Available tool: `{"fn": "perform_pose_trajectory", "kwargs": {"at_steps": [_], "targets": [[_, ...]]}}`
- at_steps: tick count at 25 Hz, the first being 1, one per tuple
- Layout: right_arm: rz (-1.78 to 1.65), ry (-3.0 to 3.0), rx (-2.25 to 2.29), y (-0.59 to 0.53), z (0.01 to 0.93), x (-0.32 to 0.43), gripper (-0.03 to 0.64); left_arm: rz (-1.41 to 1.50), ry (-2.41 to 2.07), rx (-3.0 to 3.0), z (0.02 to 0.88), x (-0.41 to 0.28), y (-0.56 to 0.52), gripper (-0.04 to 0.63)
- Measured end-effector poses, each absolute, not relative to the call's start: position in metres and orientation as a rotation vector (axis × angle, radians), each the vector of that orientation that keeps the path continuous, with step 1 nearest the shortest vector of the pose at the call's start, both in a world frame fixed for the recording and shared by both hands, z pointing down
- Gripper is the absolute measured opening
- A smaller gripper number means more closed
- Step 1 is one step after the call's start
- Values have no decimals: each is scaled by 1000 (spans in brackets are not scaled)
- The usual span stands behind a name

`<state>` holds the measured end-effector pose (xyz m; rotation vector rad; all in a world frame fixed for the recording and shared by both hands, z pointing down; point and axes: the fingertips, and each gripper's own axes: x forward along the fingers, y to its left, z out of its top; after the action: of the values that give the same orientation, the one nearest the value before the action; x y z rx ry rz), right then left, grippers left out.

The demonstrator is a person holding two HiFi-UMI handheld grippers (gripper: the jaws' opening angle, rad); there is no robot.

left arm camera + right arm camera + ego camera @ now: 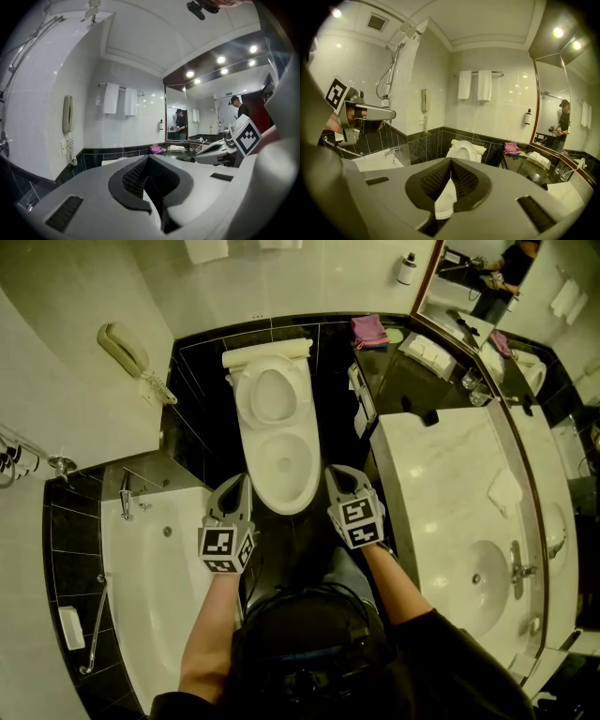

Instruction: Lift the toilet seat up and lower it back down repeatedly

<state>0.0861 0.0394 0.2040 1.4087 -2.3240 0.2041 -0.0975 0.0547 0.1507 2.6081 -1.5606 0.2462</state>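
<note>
Left gripper (241, 488) and right gripper (337, 480) — fingers pressed together, empty — flank the front rim of the toilet bowl (284, 506), touching nothing. Toilet seat (273, 396) appears raised against the tank (267, 354) — grippers likely staged to reach and lower it.

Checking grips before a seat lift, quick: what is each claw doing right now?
Left claw: closed, holding nothing.
Right claw: closed, holding nothing.
</note>
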Motion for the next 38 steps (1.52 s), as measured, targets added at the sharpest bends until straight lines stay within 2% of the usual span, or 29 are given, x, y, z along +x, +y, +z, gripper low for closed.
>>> {"fn": "perform_pose_trajectory", "kwargs": {"at_steps": [18, 21, 29, 34, 38], "targets": [[175, -2329, 1275, -29, 220, 75, 7, 290, -1585, 2531, 169, -92, -6, -12], [118, -2332, 1222, -69, 231, 82, 33, 303, -1624, 2498, 176, -82, -37, -12], [-55, -2319, 1084, -226, 270, 86, 39, 377, -1713, 2443, 208, -49, -131, -12], [-153, -2231, 1025, -315, 307, 64, 107, 363, -1701, 2441, 242, -58, -183, -12], [-249, -2158, 972, -371, 336, 36, 134, 323, -1691, 2439, 267, -80, -223, -12]]}}
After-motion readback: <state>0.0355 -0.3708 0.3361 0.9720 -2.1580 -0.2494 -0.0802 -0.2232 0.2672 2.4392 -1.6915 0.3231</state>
